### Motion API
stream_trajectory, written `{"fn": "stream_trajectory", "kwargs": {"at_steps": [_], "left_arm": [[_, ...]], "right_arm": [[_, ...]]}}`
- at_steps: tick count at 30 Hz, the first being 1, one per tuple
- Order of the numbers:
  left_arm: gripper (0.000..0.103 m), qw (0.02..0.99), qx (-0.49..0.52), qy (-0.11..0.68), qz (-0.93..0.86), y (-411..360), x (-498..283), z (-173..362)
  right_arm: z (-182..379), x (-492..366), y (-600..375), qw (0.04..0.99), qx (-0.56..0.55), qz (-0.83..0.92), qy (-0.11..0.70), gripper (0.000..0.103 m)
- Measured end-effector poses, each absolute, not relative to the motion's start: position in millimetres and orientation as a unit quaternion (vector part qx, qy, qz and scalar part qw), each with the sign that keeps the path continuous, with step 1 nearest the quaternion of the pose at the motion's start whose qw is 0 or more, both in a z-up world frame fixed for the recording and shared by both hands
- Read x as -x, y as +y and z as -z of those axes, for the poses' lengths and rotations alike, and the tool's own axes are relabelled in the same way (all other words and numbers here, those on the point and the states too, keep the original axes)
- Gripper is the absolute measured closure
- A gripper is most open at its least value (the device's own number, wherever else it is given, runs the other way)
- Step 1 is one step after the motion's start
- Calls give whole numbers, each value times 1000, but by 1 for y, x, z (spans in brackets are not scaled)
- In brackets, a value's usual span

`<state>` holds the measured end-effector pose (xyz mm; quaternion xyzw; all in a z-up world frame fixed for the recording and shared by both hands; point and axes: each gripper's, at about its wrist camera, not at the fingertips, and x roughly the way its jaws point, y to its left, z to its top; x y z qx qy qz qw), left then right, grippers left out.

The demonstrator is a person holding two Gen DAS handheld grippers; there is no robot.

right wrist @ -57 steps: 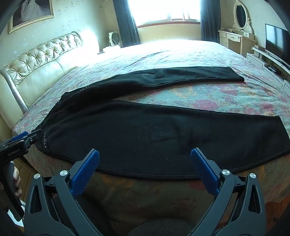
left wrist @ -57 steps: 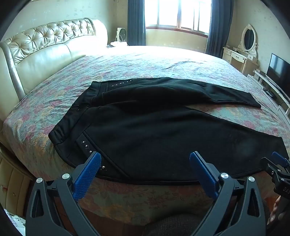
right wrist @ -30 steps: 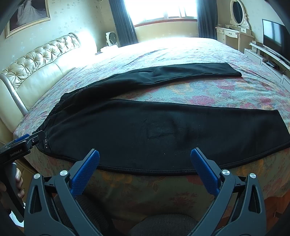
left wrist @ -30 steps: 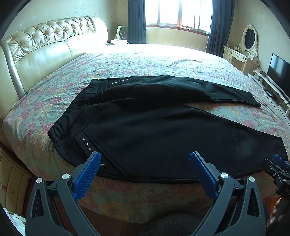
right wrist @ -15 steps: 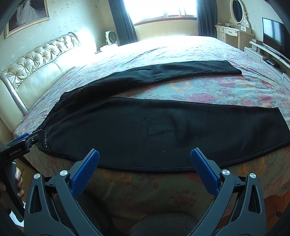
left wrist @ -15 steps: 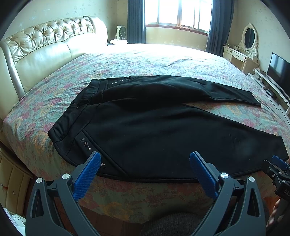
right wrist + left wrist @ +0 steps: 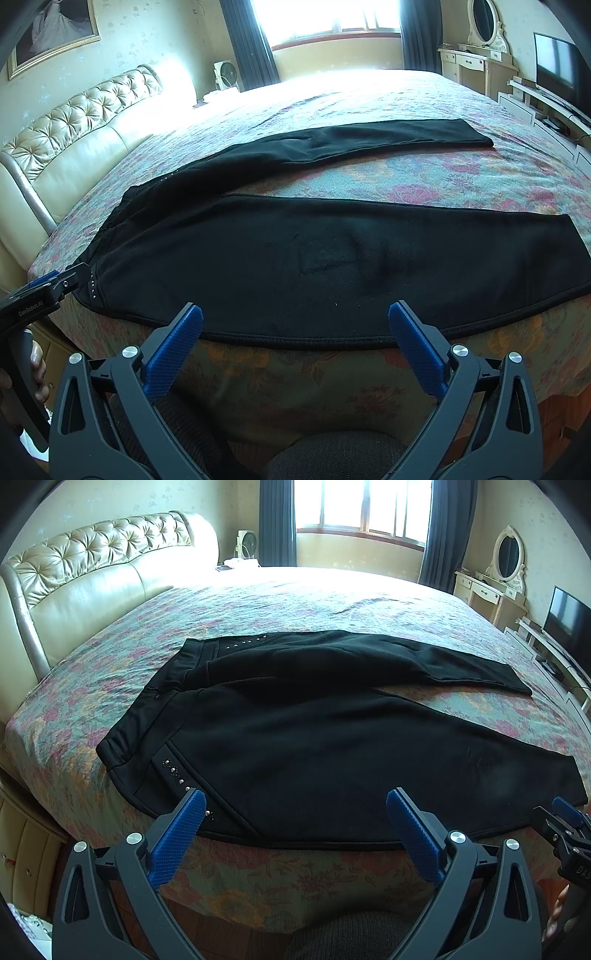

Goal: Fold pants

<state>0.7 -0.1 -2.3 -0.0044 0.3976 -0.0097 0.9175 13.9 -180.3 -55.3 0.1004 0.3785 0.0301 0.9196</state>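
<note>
Black pants (image 7: 314, 731) lie spread flat on the bed, waistband with small studs at the left, two legs splayed to the right; they also show in the right wrist view (image 7: 332, 254). The near leg runs along the bed's front edge. My left gripper (image 7: 295, 805) is open and empty, hovering just short of the near hem by the studded hip. My right gripper (image 7: 295, 321) is open and empty, just short of the near leg's lower edge. The left gripper's tip also shows in the right wrist view (image 7: 51, 284) beside the waistband corner.
The bed (image 7: 332, 594) has a floral cover and a tufted cream headboard (image 7: 92, 565) at the left. A dresser with an oval mirror (image 7: 506, 576) and a TV (image 7: 569, 616) stand at the right. A fan (image 7: 247, 546) sits by the window.
Both grippers have barely moved over the last half second; earlier they rose slightly and tilted toward the pants. The pants lie unchanged.
</note>
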Motion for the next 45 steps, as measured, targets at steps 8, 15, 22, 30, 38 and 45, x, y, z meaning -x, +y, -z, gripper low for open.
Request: {"fn": "stream_trajectory", "kwargs": {"at_steps": [8,15,22,30,38,45], "left_arm": [[6,916,3,400,11,-1,-1,4],[5,915,2,404,11,-1,-1,6],[6,918,7,396,22,-1,-1,4],[6,896,22,429,109,19,-30,-2],[6,892,107,425,112,115,-114,-22],[6,878,120,457,81,202,-230,1]], "right_arm": [[58,-16,-180,918,-102,-32,383,2],[63,-19,-180,914,-110,-35,388,2],[59,-22,-179,915,-116,-46,384,2],[59,-32,-181,913,-119,-55,386,2],[61,-61,-176,906,-126,-75,398,2],[46,-93,-161,910,-111,-104,386,2]]}}
